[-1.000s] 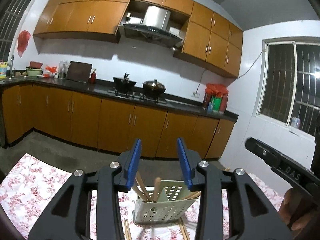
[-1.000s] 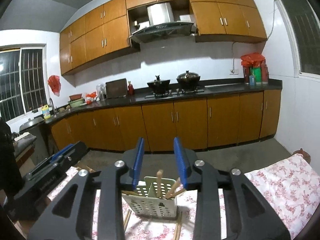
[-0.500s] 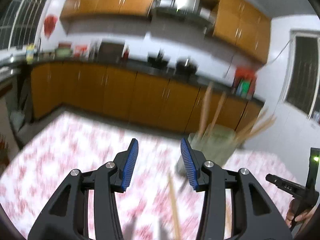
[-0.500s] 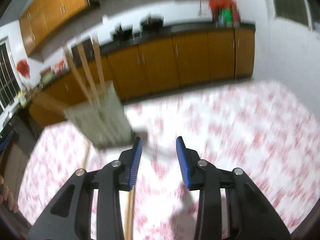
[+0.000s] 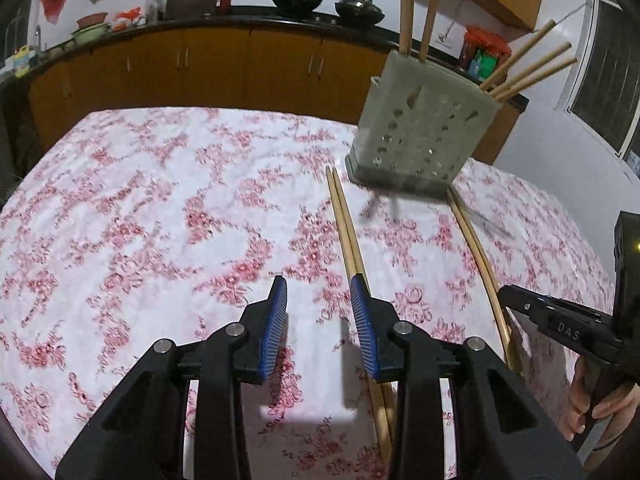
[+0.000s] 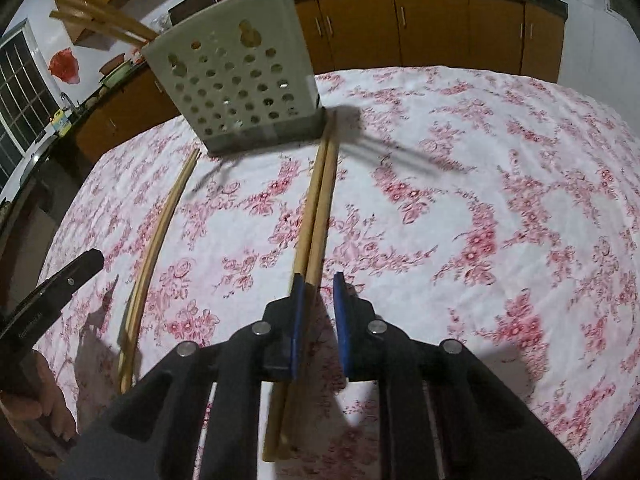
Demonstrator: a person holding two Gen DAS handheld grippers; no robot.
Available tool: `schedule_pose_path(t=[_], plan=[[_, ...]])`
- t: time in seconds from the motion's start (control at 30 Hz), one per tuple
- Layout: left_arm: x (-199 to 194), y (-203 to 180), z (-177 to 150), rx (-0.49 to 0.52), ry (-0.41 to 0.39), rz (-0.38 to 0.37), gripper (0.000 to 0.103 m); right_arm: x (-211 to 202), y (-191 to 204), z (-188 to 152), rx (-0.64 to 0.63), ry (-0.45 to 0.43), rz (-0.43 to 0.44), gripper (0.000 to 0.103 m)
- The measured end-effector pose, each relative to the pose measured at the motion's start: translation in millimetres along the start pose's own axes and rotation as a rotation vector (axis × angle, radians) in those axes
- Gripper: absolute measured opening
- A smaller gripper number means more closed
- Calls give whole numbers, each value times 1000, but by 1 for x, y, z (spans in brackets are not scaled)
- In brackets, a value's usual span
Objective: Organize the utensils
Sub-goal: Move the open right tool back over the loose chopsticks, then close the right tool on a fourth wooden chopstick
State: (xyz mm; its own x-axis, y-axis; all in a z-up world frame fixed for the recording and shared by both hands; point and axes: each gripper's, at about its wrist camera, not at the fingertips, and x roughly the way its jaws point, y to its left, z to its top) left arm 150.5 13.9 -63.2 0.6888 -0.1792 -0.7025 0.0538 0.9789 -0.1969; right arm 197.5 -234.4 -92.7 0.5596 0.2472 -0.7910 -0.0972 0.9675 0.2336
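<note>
A pale perforated utensil holder (image 5: 420, 128) stands on the floral tablecloth (image 5: 140, 208) with several wooden chopsticks in it; it also shows in the right wrist view (image 6: 240, 84). Two pairs of chopsticks lie on the cloth in front of it. My left gripper (image 5: 319, 304) is open and empty above the cloth, its right finger over the left pair (image 5: 346, 232). My right gripper (image 6: 318, 300) is open, hovering over the other pair (image 6: 318, 204), which passes under its left finger. The left pair (image 6: 160, 232) lies further left in that view.
The other pair (image 5: 478, 252) lies near the right gripper's body (image 5: 560, 328) in the left wrist view. Wooden kitchen cabinets (image 5: 200, 68) and a dark counter with pots run behind the table. The left gripper's body (image 6: 52, 292) shows at the right view's left edge.
Both grippers have tilted down from looking across the kitchen to looking at the tablecloth, and have come low over the chopstick pairs. Both stay open.
</note>
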Motion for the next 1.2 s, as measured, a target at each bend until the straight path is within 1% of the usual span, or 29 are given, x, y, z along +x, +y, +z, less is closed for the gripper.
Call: schedule_pose_path(t=[0.1,0.13,0.17,0.2,0.37,0.53,0.7,0.9,1.03,1.1,1.2], plan=[[5,0,-4,-2,17,-12,31,1,5,0,-25,-5,-23,14],[6,-1,-6,-2,22,-17,30,1,6,-1,-35,-8,-35,13],[7,-2,-7,-2,29,-23,30,2,7,-1,-40,-10,-45,9],[9,-2,-8,-1,36,-30,28,2,6,-1,-41,-14,-59,9],[13,-6,-12,1,70,-69,22,-1,-12,3,16,-34,-117,8],[17,-12,-16,18,97,-90,18,-4,-26,5,43,-40,-135,8],[19,-16,-19,45,111,-69,17,-6,-29,4,43,-43,-140,8],[19,-20,-19,75,126,-37,17,-8,-32,3,35,-45,-171,8],[19,-21,-19,89,136,-13,15,-9,-30,3,25,-45,-181,9],[20,-21,-19,86,136,-12,15,-10,-28,2,23,-45,-170,12],[21,-23,-18,88,133,-11,14,-9,-21,1,13,-45,-149,12]])
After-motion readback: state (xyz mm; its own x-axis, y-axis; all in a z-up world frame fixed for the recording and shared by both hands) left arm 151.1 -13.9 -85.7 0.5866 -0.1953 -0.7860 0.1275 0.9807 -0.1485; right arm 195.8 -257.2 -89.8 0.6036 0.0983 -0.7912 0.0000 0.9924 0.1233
